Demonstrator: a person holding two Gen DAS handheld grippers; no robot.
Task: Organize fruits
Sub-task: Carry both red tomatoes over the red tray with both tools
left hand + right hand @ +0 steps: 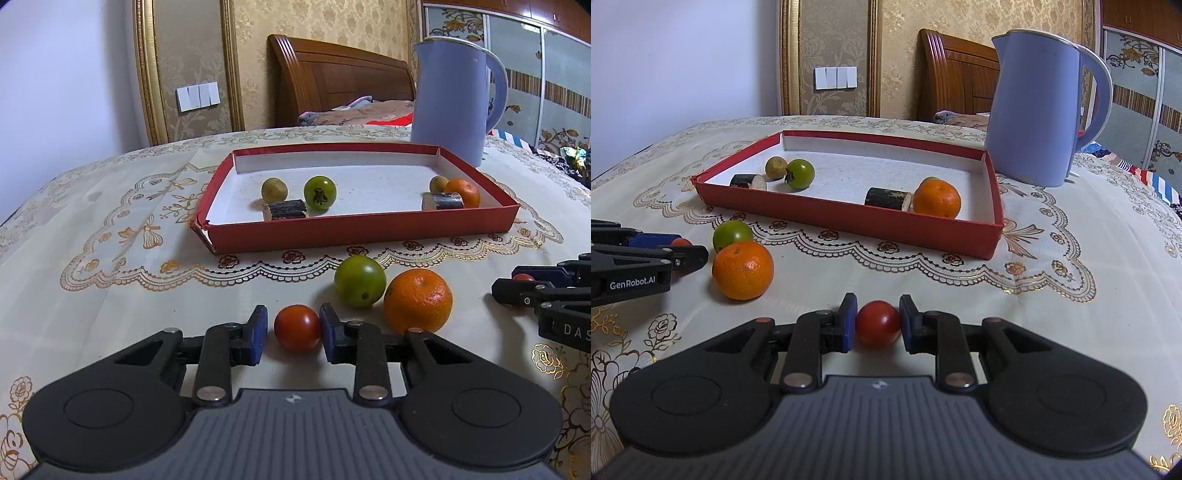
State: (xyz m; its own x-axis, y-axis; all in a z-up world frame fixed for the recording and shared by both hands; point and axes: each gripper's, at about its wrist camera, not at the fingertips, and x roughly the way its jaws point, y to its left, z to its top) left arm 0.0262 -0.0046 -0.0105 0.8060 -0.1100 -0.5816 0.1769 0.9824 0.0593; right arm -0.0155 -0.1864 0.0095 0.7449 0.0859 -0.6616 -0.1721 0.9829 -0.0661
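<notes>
A red cherry tomato lies on the tablecloth between the blue pads of my left gripper. The right pad touches it and a thin gap shows at the left pad. My right gripper is shut on a second red tomato, both pads against it. Between the two grippers sit a green tomato and a mandarin. Behind them the red box holds a green tomato, a mandarin, two small yellowish fruits and two dark cut stalk pieces.
A tall lilac kettle stands just behind the box's right corner. The embroidered tablecloth curves down at the left and far edges. A wooden bed headboard and a wardrobe stand beyond the table.
</notes>
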